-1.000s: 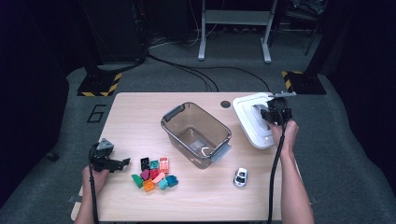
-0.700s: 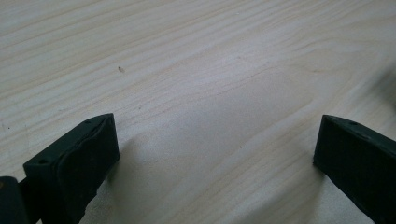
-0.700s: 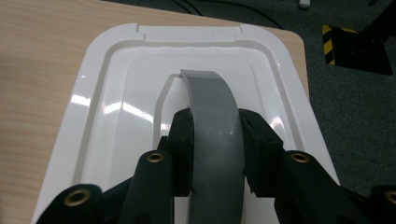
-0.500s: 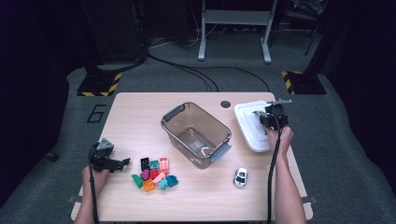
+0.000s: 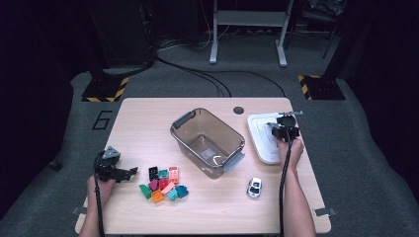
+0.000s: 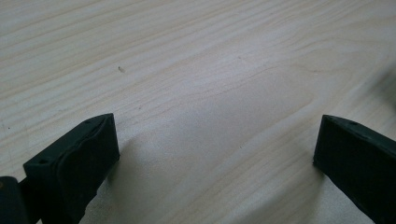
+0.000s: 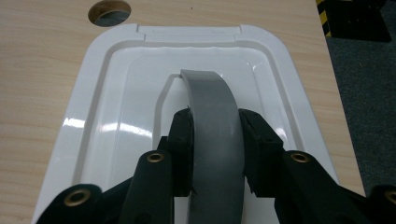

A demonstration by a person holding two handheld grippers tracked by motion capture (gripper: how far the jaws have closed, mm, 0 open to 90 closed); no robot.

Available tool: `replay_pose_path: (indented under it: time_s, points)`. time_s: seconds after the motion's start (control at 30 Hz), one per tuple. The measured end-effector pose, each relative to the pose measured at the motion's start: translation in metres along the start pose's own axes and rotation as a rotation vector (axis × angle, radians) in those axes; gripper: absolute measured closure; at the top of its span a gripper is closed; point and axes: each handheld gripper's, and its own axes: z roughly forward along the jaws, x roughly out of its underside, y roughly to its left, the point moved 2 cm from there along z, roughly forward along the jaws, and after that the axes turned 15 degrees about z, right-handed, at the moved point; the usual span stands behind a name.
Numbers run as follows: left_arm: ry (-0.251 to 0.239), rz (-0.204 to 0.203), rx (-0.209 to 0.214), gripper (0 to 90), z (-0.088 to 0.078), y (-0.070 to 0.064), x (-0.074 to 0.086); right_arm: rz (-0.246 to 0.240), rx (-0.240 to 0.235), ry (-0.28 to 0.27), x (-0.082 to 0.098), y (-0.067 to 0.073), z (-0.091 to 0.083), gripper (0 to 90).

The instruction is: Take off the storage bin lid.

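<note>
Two hand-held grippers at a light wooden table. Right gripper sits over a white lid lying flat near the table's right edge; in the right gripper view its jaws are clamped on either side of the lid's grey arched handle, pads pressed against the strap. A round cable hole in the tabletop lies just beyond the lid's far left corner. Left gripper is at the near left of the table, jaws spread wide with nothing between them; the left gripper view has bare wood grain between the two black pads, which hang close above the surface, contact not determinable. A smoky transparent bin with grey end handles stands mid-table, lidless, set diagonally. A cluster of coloured blocks lies between the left gripper and the bin, near both. A small white toy car sits near the front edge, beside the bin's near corner but apart from it.
</note>
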Motion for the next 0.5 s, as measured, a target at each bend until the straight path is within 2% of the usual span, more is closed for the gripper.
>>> replay_pose_path:
  time_s: [0.2,0.5]
  points:
    - [0.000,0.000,0.000,0.0,0.000,0.000,0.000,-0.030,0.018,0.017,0.009,0.006,0.010,67.2]
    - [0.000,0.000,0.000,0.0,0.000,0.000,0.000,-0.024,0.017,0.041,0.017,0.006,0.020,66.5]
